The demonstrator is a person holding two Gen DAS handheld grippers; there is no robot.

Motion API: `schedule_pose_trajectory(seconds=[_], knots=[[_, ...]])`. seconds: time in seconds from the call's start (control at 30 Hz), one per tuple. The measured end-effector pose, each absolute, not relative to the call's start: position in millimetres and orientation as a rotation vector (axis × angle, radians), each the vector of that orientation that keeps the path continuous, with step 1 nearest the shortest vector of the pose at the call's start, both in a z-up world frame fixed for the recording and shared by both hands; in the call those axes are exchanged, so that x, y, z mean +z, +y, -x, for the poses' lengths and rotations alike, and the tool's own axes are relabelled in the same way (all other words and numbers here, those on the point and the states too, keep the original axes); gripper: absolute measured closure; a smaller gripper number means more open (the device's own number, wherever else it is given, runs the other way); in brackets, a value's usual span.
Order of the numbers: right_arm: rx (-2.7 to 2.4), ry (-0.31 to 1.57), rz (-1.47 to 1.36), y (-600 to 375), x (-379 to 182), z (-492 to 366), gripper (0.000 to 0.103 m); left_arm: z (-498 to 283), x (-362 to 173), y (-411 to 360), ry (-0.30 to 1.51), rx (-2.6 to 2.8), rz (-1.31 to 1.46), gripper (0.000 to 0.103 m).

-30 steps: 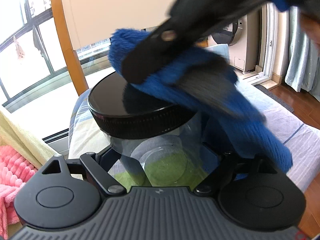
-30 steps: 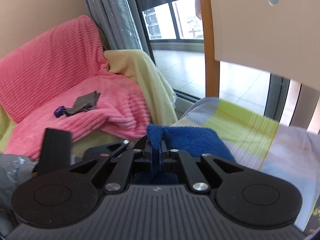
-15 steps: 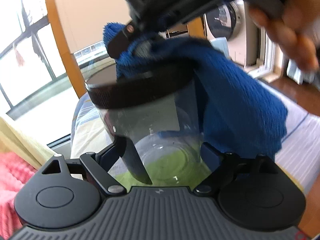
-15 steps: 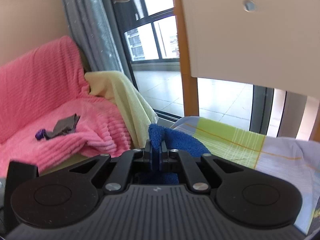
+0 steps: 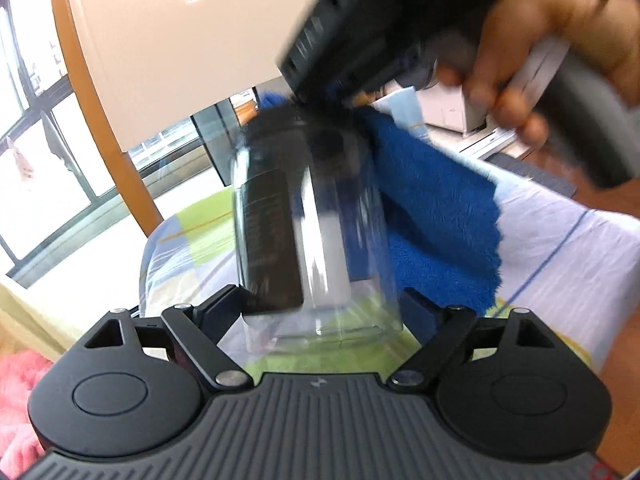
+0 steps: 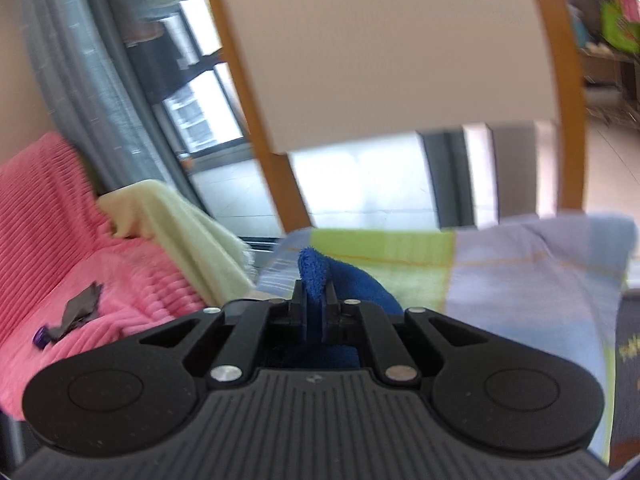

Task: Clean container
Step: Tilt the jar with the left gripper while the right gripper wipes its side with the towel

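Your left gripper [image 5: 320, 300] holds the clear container [image 5: 316, 232] by its lower body, the fingers set wide against the walls at 9 and 3 o'clock, the jar standing nearly upright above a chair seat under a striped cloth [image 5: 560, 240]. At 12 o'clock the black lid [image 5: 296, 124] sits on the jar's mouth, blurred by motion. Your right gripper [image 6: 314, 312] has its fingers pinched narrow on a fold of the blue towel [image 5: 436, 208], which drapes from the lid down the jar's side toward 3 o'clock.

The grip looks the weak point. Smooth, curved walls, caught only low down, give the left fingers little purchase; press hard with the towel at the top and the jar may tip or twist out. It seems to hang in the air, so a slip would drop it onto the seat or past the edge to the floor.

The towel is held by a narrow fold only. A strong drag across the ribbed lid could pull it free of the right fingers.

The hanging cloth hides the far wall from the left wrist view, so patches there could be missed, or loose towel could catch between finger and wall. Whether the lid is screwed tight cannot be told; rubbing around it could loosen it.
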State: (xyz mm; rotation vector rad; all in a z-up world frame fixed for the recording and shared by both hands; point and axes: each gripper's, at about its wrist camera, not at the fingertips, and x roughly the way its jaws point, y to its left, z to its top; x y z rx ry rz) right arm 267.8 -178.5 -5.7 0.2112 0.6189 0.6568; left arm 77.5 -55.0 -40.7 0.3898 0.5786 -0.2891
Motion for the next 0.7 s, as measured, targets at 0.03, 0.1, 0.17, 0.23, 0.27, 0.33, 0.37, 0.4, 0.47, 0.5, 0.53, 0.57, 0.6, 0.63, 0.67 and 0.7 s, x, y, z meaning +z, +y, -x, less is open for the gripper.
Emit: schedule_pose_trajectory(seconds=[0.03, 0.1, 0.17, 0.23, 0.27, 0.33, 0.37, 0.4, 0.47, 0.5, 0.53, 0.57, 0.6, 0.63, 0.67, 0.7], knots=[[0.649, 0.612, -0.225, -182, -6, -265, 0.098, -78, -41, -54, 0.578, -0.29, -0.387, 0.016], [0.635, 0.598, -0.252, -189, -6, -261, 0.098, -81, -44, -51, 0.581, -0.291, -0.378, 0.017], [0.62, 0.583, -0.28, -196, -6, -256, 0.098, -82, -42, -49, 0.59, -0.291, -0.357, 0.017], [0.605, 0.569, -0.307, -203, -7, -251, 0.098, -87, -38, -45, 0.6, -0.293, -0.331, 0.017], [0.597, 0.561, -0.32, -206, -7, -249, 0.098, -90, -37, -42, 0.604, -0.295, -0.315, 0.017], [0.582, 0.547, -0.347, -213, -7, -244, 0.098, -97, -35, -38, 0.612, -0.294, -0.28, 0.017], [0.575, 0.54, -0.361, -217, -7, -242, 0.098, -98, -36, -39, 0.613, -0.294, -0.265, 0.017], [0.567, 0.532, -0.374, -220, -7, -239, 0.098, -99, -38, -40, 0.614, -0.297, -0.249, 0.017], [0.552, 0.518, -0.401, -227, -7, -235, 0.098, -105, -41, -40, 0.618, -0.301, -0.219, 0.017], [0.544, 0.51, -0.414, -231, -8, -232, 0.098, -109, -44, -40, 0.626, -0.302, -0.21, 0.017], [0.537, 0.503, -0.428, -234, -8, -230, 0.098, -115, -50, -39, 0.639, -0.301, -0.209, 0.017], [0.529, 0.495, -0.441, -238, -8, -227, 0.098, -119, -54, -39, 0.652, -0.297, -0.216, 0.018], [0.521, 0.488, -0.454, -241, -8, -225, 0.098, -117, -55, -40, 0.656, -0.291, -0.228, 0.018], [0.513, 0.48, -0.468, -245, -8, -223, 0.098, -114, -55, -41, 0.656, -0.287, -0.24, 0.018], [0.506, 0.473, -0.481, -248, -8, -220, 0.098, -111, -54, -41, 0.657, -0.288, -0.249, 0.018], [0.525, 0.452, -0.48, -251, -3, -213, 0.098, -107, -54, -40, 0.658, -0.29, -0.259, 0.018]])
